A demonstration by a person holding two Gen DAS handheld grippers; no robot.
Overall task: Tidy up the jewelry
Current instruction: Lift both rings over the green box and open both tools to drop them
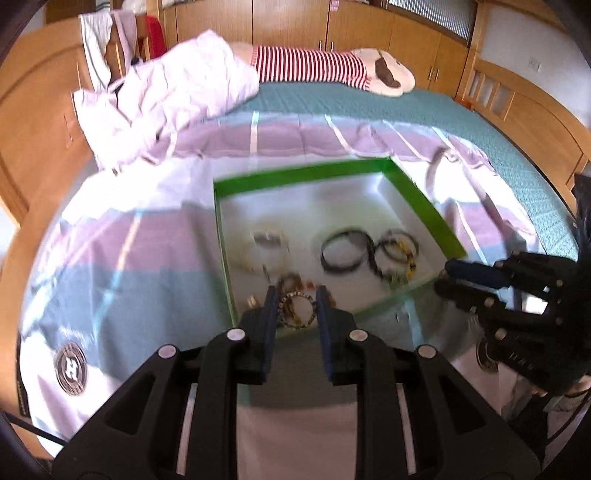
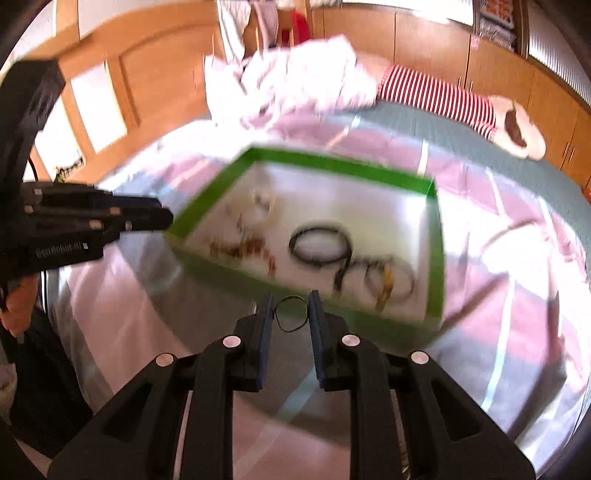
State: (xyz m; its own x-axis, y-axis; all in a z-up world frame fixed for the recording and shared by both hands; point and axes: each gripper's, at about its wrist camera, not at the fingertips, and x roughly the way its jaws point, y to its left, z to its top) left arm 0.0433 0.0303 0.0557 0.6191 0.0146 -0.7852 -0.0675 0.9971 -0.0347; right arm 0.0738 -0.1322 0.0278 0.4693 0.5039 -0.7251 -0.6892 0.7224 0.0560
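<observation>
Left wrist view: left gripper jaws narrowly apart, pinching a beaded bracelet over the green tray's near edge. Right gripper likewise grips a thin black ring. Tray w/ bracelets sits on pink-striped bedspread; wood cabinets behind.

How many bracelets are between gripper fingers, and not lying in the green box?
2. A patterned bracelet sits between the left gripper's fingers; a thin black ring sits between the right gripper's fingers. More lie in the green box, blurred.
</observation>
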